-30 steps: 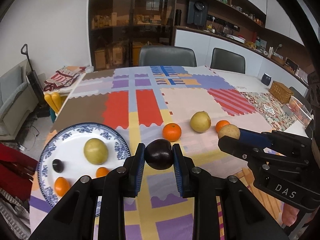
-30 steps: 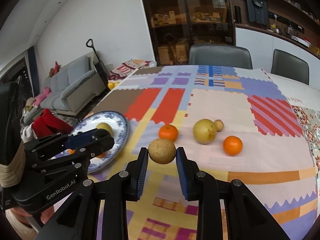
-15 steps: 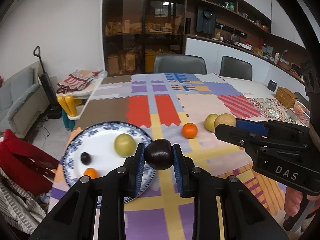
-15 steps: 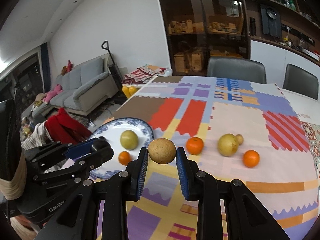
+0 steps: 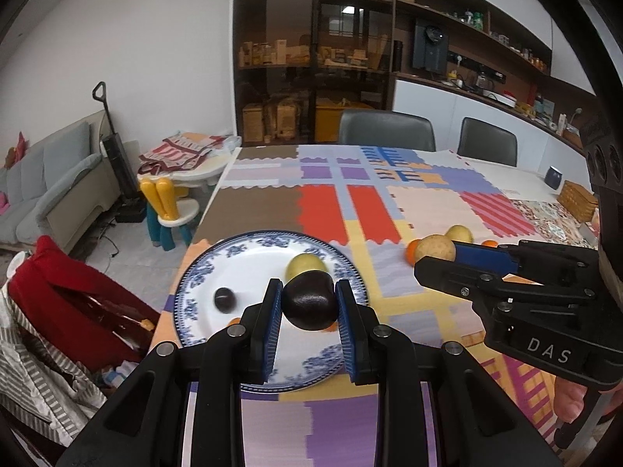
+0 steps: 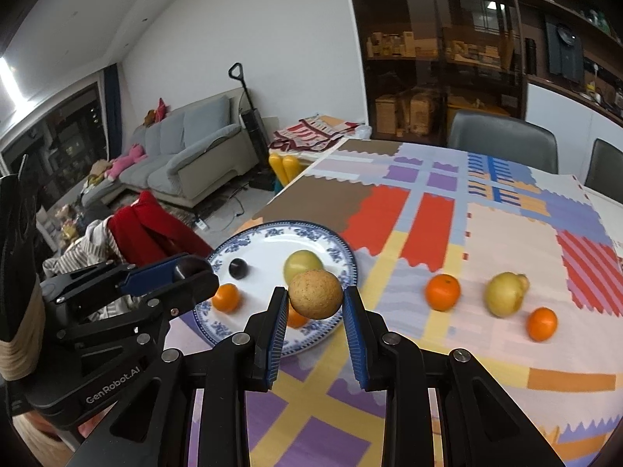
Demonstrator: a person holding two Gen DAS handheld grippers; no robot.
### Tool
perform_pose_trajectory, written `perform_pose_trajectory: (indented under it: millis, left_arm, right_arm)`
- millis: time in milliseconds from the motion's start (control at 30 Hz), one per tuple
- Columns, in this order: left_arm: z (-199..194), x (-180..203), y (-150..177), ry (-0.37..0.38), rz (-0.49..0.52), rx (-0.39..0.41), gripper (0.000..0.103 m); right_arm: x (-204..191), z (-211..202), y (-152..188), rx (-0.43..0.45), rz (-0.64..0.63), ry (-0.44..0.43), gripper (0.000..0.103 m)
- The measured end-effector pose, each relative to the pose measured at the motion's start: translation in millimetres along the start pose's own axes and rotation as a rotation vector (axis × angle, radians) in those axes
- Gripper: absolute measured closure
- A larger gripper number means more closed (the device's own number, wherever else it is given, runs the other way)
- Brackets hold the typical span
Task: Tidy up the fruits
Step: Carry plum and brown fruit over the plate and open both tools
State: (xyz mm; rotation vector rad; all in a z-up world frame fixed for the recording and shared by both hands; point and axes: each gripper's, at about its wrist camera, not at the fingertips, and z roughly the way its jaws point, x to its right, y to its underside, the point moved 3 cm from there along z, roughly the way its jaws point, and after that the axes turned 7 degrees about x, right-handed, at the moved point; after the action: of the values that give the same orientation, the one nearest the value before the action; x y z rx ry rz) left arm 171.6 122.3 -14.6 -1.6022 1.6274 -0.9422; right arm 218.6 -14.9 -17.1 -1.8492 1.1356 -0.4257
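**Two Fruits in Carry Above the Plate**

I had both tongs loaded. The left gripper [image 5: 309, 303] was clenched on a dark plum [image 5: 310, 300], held across its widest part, with the blue pads [image 5: 272, 321] pressing on opposite sides. The right gripper [image 6: 315, 303] was clenched on a round brown fruit [image 6: 315, 294] with a rough, speckled skin, also gripped at its widest part.

Location of the carried fruit: in the left wrist view the plum hung above the near half of the blue-patterned plate [image 5: 194, 284], clear of its surface. In the right wrist view the brown fruit hung over the plate's near right rim.

Plate contents: a yellow-green fruit [image 6: 303, 264], a small dark fruit [image 6: 238, 267] and an orange [image 6: 226, 297]; a second orange showed partly behind the brown fruit. On the patchwork tablecloth [image 6: 506, 233], an orange [image 6: 442, 292], a yellow-green fruit [image 6: 502, 294] with a small brown one touching it, and one more orange [image 6: 542, 323] lay well apart from the plate.

Handling notes, as I judged them:
- Plum: smooth, glossy skin, likely slippery and easily bruised. Grip across the middle; avoid extra squeeze.
- Brown fruit: rough skin, likely firmer and less prone to slip.
- Both were round and would probably roll once released. Lower close to a bare part of the plate before opening.
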Motion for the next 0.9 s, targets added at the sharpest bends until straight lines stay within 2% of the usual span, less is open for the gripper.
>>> perform_pose_trajectory:
  millis: [533,900]
  left_arm:
    - [35.6,-50.1,21.9,-0.051,-0.026,-0.085,0.076]
    - [66.4,-70.7,31.1,-0.063,-0.039,-0.145,0.076]
  right_arm:
    - [-29.4,59.4,4.7,-0.085,-0.05,-0.05,0.073]
    - [-39.6,97.4,11.2,-0.15,-0.067,-0.068,0.073]
